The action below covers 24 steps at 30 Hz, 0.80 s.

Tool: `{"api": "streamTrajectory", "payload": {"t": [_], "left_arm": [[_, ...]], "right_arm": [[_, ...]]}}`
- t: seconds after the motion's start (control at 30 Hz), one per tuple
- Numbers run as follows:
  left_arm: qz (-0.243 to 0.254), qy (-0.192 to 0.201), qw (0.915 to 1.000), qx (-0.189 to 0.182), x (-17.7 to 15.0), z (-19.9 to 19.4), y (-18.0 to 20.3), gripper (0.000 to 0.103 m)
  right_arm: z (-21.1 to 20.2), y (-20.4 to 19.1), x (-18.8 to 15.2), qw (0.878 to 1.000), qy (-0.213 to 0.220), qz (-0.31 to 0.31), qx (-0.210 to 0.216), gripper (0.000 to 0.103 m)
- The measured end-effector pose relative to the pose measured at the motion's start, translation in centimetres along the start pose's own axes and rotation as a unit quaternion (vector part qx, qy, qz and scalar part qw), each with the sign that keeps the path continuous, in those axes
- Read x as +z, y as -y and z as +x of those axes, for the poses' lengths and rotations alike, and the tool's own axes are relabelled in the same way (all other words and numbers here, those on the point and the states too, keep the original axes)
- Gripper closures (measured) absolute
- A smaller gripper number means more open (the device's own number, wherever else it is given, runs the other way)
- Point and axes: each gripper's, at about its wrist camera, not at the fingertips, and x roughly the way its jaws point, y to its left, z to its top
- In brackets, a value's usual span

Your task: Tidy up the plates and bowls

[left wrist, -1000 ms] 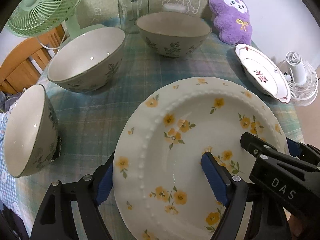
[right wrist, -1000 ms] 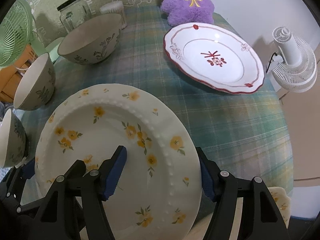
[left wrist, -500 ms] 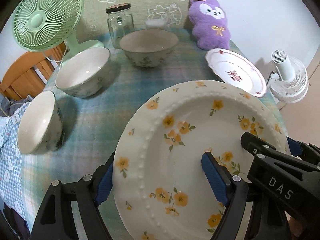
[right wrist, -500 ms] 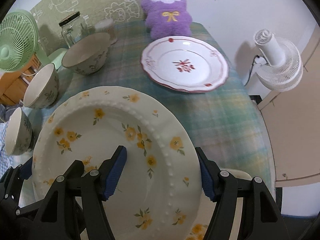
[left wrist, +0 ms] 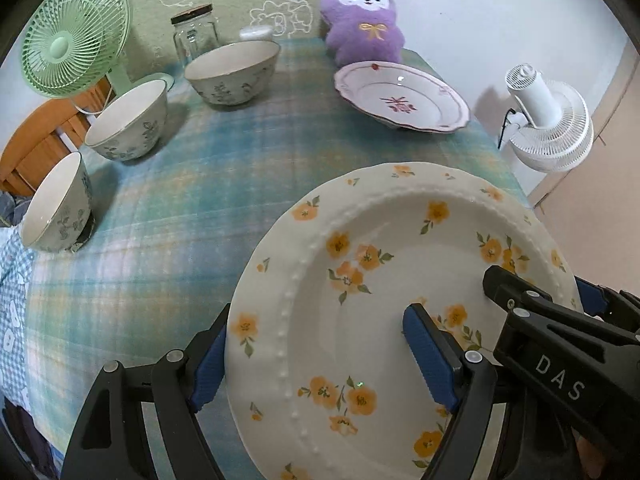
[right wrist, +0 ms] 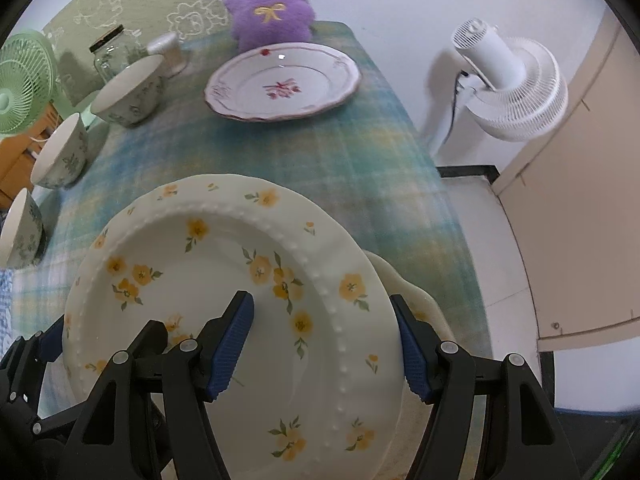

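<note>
A cream plate with yellow flowers (left wrist: 372, 280) (right wrist: 224, 264) is held above the near end of the table. My left gripper (left wrist: 320, 360) is shut on its left rim and my right gripper (right wrist: 324, 344) is shut on its right rim; the right gripper also shows in the left wrist view (left wrist: 560, 344). A second cream plate (right wrist: 412, 300) lies just under it at the right. A white plate with red trim (left wrist: 400, 98) (right wrist: 282, 82) sits at the far right. Three floral bowls (left wrist: 232, 72) (left wrist: 128, 120) (left wrist: 56, 208) line the left side.
A plaid cloth covers the table (left wrist: 224, 168). A purple plush (left wrist: 364, 24), a glass jar (left wrist: 196, 36) and a green fan (left wrist: 72, 48) stand at the far end. A white floor fan (right wrist: 508, 80) stands beyond the table's right edge.
Both grippers have risen and pulled back with the flowered plate; the bowls and red-trimmed plate look farther away, and a second cream plate has come into view beneath.
</note>
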Motion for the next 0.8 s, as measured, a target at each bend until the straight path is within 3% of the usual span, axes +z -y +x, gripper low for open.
{"api": "streamTrajectory", "payload": {"t": [0.8], "left_arm": [[-0.007, -0.011, 0.9996, 0.025, -3.0, 0.0, 4.9, 0.02]], "right_arm": [[0.4, 4.7, -2.8, 1.0, -0.012, 0.001, 0.007, 0.033]]}}
